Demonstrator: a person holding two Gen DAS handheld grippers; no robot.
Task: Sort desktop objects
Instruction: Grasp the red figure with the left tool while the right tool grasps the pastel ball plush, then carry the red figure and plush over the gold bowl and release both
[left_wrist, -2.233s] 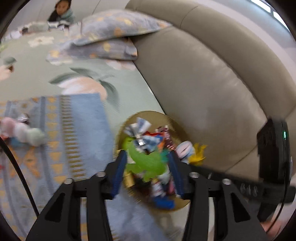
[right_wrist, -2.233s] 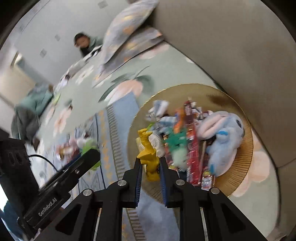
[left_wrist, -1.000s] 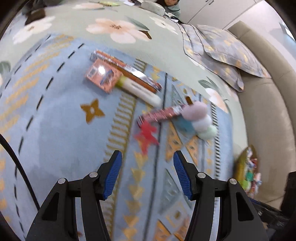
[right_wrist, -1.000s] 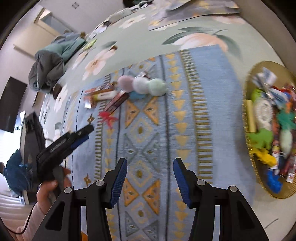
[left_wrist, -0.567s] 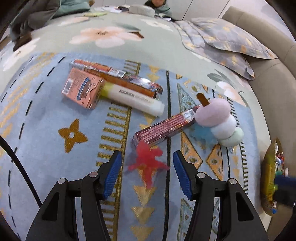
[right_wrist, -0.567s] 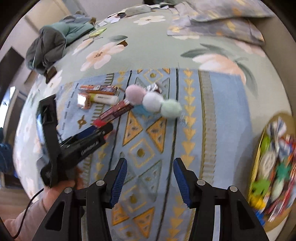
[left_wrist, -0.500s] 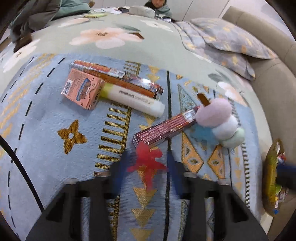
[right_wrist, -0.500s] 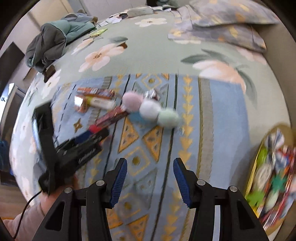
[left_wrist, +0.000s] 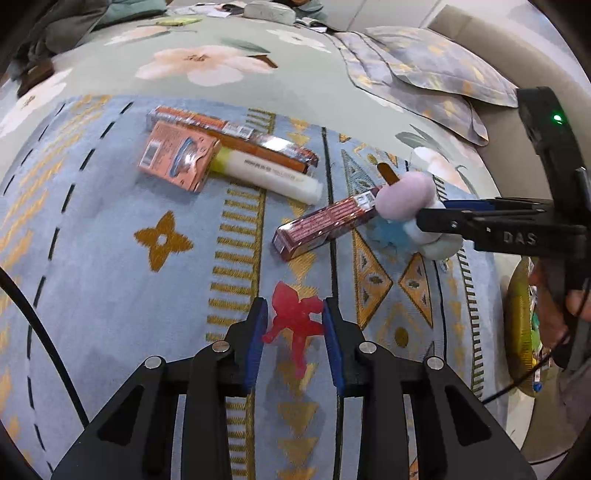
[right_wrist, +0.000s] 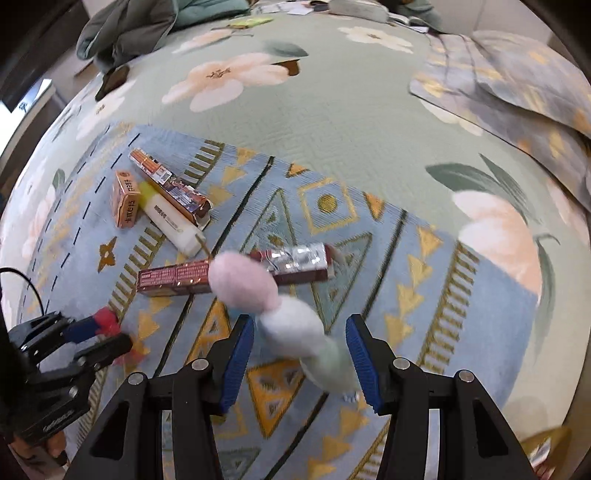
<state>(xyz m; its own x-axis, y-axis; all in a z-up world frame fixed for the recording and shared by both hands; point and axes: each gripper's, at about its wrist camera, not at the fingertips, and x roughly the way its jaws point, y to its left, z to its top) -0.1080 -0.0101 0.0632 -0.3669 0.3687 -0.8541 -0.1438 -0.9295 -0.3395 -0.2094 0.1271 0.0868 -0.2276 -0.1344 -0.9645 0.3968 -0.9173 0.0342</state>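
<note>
Left tool (left_wrist: 294, 325) is closing its blue pads around a flat, rubbery red figure (left_wrist: 293, 317) lying on the woven blue-and-gold rug (left_wrist: 110, 258); whether they press it yet, I cannot tell. Right tool (right_wrist: 299, 349) hangs half open over a fuzzy three-ball plush skewer (right_wrist: 280, 310), gripping nothing. Beyond lie a glossy dark-red box (left_wrist: 325, 225), a cream tube (left_wrist: 269, 173), an orange carton (left_wrist: 177, 160) and a long foil-wrapped pack (left_wrist: 236, 138). At the rug's edge sits a golden tray (left_wrist: 517, 317) holding toys, so sorting looks only partly done.
</note>
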